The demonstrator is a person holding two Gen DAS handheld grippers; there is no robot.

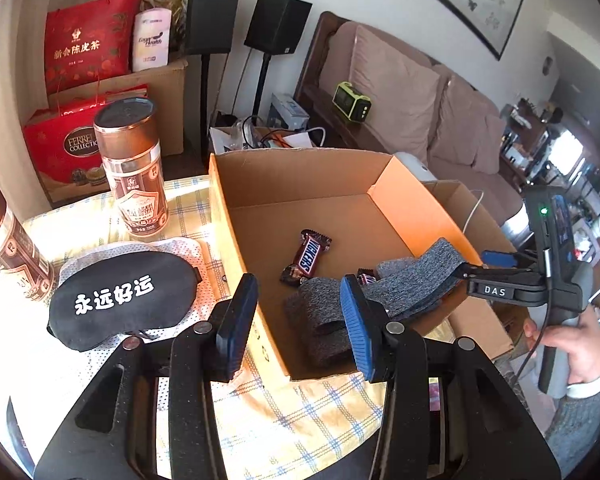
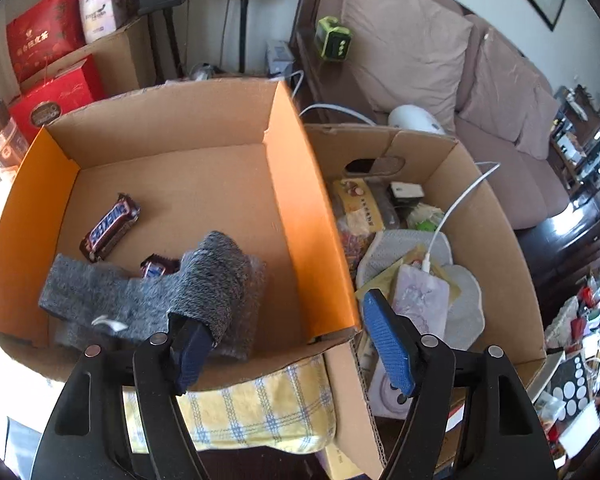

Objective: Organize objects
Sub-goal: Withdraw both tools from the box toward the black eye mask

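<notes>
Found a shallow cardboard box with orange inner side walls (image 2: pixel 172 120) standing open on the desk, on a yellow cloth checked in blue and white (image 1: pixel 300 408). Saw inside it a long strip of grey knitted fabric (image 2: pixel 204 280), lying across the near part of the floor and rising at one end. Counted two sweets with it: a brown Snickers bar (image 2: pixel 112 224) flat on the bare floor towards the far left, and a smaller dark wrapped sweet (image 2: pixel 156 268) half tucked under the edge of the fabric. Could not tell whether the crinkled clear stuff beside the fabric was part of it.

Found the left claw (image 1: pixel 296 300) apart, straddling the near left wall of the box: one blue finger outside over the cloth, the other inside, above a folded end of the fabric. Saw nothing pinched between the pads.

Found the right claw (image 2: pixel 288 320) spread wide, astride the orange right-hand wall. Saw the raised end of the fabric draped over its left finger, which was mostly hidden beneath; saw the other finger well clear, over a second, deeper cardboard box (image 2: pixel 480 184) crowded with packets and a white cable. Took no squeeze on the fabric from that. Saw the right hand (image 1: pixel 580 344) wrapped round the handle.

Noted outside the box, to its left, a black padded sleep mask with white characters (image 1: pixel 120 296) and, beyond it, two tall brown cylindrical tins (image 1: pixel 132 168), upright and apart.
</notes>
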